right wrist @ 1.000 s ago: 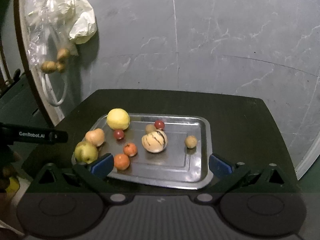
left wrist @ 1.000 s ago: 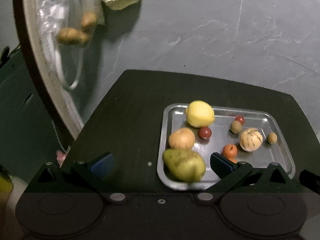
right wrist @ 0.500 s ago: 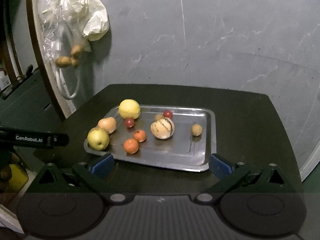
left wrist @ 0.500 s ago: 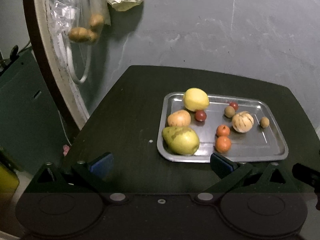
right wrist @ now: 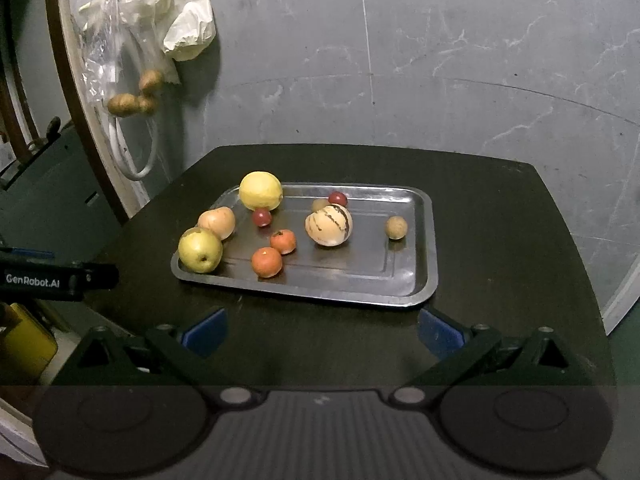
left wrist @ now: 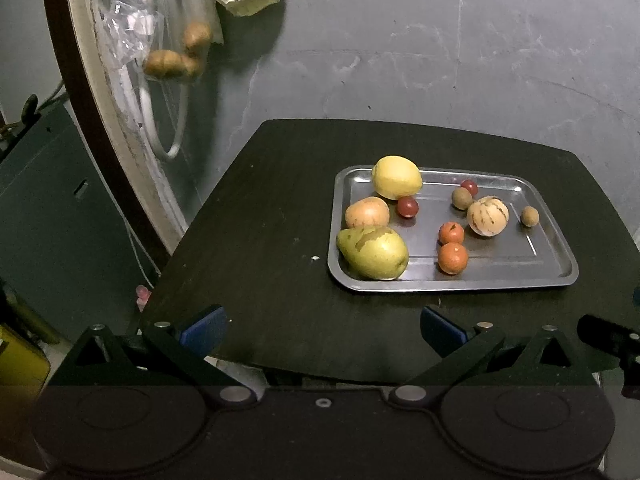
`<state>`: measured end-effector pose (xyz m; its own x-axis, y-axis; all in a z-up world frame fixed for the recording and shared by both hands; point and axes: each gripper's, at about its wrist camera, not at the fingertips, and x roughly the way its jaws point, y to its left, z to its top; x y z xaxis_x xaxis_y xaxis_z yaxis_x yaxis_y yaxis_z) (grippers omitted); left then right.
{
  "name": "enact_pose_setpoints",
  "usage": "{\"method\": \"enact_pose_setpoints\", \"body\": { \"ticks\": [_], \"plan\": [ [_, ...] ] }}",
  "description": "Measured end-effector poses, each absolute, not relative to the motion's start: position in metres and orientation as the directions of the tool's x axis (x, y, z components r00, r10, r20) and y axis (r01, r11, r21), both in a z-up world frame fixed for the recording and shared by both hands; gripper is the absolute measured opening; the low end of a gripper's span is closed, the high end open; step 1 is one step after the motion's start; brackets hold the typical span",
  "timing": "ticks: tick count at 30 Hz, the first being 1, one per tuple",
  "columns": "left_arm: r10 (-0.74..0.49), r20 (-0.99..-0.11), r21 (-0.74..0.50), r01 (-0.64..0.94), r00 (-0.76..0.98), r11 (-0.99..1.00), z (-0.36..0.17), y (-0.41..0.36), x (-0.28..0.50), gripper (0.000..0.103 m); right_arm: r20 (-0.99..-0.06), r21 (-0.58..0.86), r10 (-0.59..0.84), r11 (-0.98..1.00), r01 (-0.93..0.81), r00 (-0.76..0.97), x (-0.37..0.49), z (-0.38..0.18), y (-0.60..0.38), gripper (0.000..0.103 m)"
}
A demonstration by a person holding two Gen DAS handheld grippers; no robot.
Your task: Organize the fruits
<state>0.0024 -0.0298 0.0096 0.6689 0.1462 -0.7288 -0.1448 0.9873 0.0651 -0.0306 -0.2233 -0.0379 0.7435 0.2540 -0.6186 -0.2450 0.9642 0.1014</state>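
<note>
Steel tray [left wrist: 552, 276] on desk [left wrist: 260, 220], all fruit inside | pear [left wrist: 374, 252] ahead-right of our left tongs [left wrist: 322, 330], long axis crosswise, nearer them than right tongs [right wrist: 322, 330] | both tongs spread apart, empty, short of tray.

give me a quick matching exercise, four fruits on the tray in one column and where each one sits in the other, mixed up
Things:
1. yellow lemon
2. green pear
3. striped melon
4. small brown fruit

Places on the metal tray, as the right wrist view shows them:
A. alone, nearest the right rim
B. near left corner
C. far left corner
D. middle, right of the two orange fruits

Pairs: 1-C, 2-B, 3-D, 4-A
</note>
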Motion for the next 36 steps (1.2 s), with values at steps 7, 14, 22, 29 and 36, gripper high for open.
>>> {"method": "enact_pose_setpoints", "body": {
  "ticks": [7,14,22,29,36],
  "plan": [
    [0.117,-0.729,0.060,-0.108,0.674,0.992,0.006,-0.017,0.004,0.102,-0.628,0.082,0.223,0.972,-0.221,0.746,-0.030,-0.037,-0.214,0.103],
    [0.071,-0.736,0.059,-0.041,0.673,0.997,0.002,-0.003,0.010,0.102,-0.624,0.071,0.189,0.980,-0.186,0.759,-0.036,-0.034,-0.201,0.103],
    [0.027,-0.728,0.057,0.021,0.685,0.998,0.000,0.011,0.011,0.102,-0.600,0.084,0.143,0.990,-0.115,0.787,-0.049,-0.034,-0.195,0.103],
    [0.001,-0.731,0.060,0.062,0.683,0.996,-0.003,0.017,0.005,0.102,-0.604,0.093,0.108,0.994,-0.065,0.790,-0.062,-0.038,-0.191,0.103],
    [-0.011,-0.732,0.068,0.089,0.681,0.994,-0.005,0.019,-0.003,0.102,-0.607,0.091,0.114,0.993,-0.073,0.786,-0.069,-0.040,-0.181,0.103]
  ]
}}
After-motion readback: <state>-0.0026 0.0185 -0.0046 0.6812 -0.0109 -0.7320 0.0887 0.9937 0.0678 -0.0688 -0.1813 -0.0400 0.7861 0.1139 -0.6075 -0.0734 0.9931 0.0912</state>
